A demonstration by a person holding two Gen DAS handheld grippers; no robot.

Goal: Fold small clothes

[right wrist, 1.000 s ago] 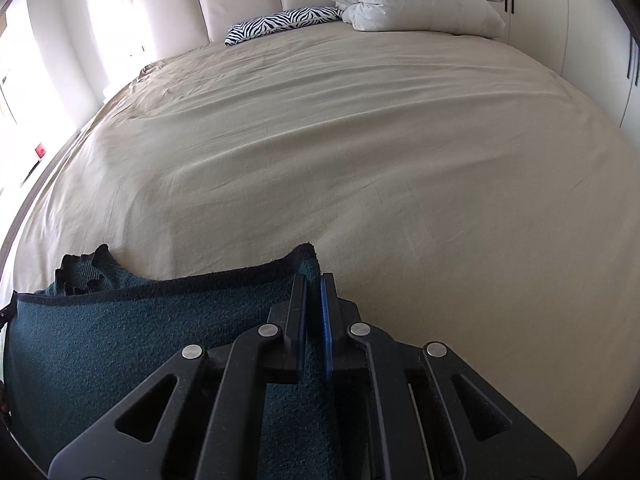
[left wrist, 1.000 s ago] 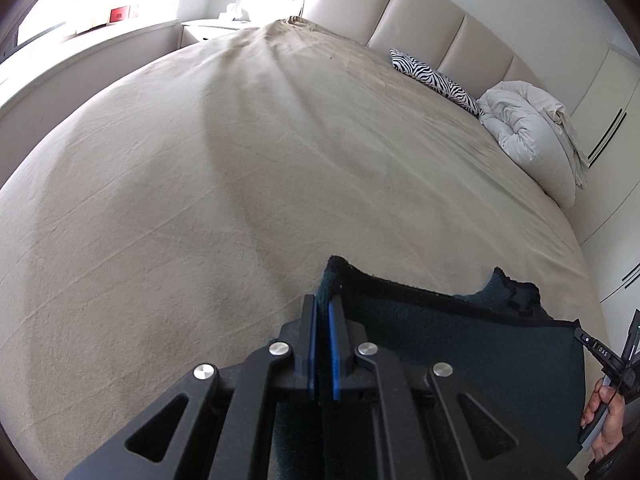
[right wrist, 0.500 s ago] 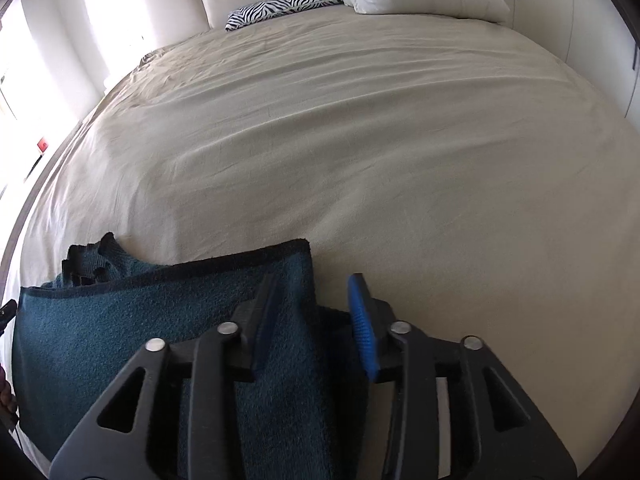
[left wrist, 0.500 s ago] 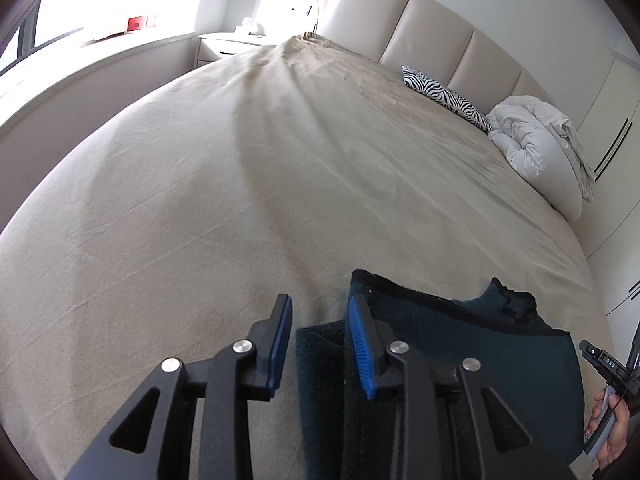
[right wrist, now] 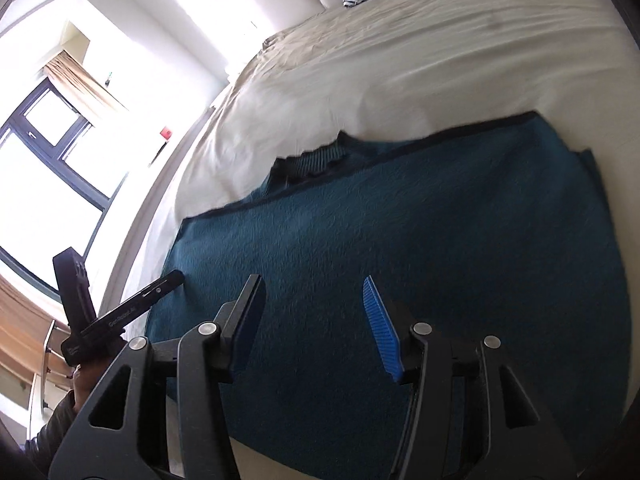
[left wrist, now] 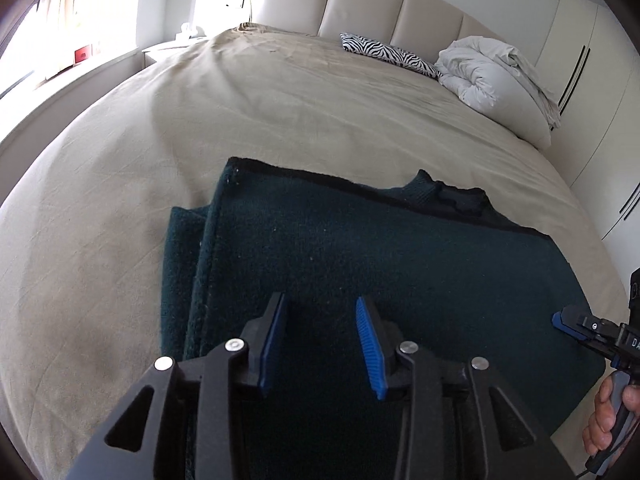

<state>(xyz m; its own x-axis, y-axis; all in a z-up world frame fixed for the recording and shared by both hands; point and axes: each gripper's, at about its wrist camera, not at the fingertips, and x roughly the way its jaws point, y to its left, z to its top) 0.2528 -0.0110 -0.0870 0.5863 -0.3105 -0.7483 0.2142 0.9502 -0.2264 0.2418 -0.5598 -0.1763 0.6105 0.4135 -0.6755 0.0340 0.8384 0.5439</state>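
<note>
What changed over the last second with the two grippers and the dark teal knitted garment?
Both grippers let go: the left gripper and right gripper went from shut on the dark teal knitted garment's far edge to open, and drew back. The garment stays folded on the beige bedsheet.

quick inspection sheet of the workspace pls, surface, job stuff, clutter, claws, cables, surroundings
surface: bed with a beige sheet, lightly creased
job's things: dark teal sweater lying folded flat at the near edge, collar peeking out past the folded edge
clutter: zebra pillow and white duvet bunched by the headboard
grippers: left claw open above the sweater; right claw open above it, neither holding anything
cables: nothing seen
surroundings: window, wardrobe
</note>
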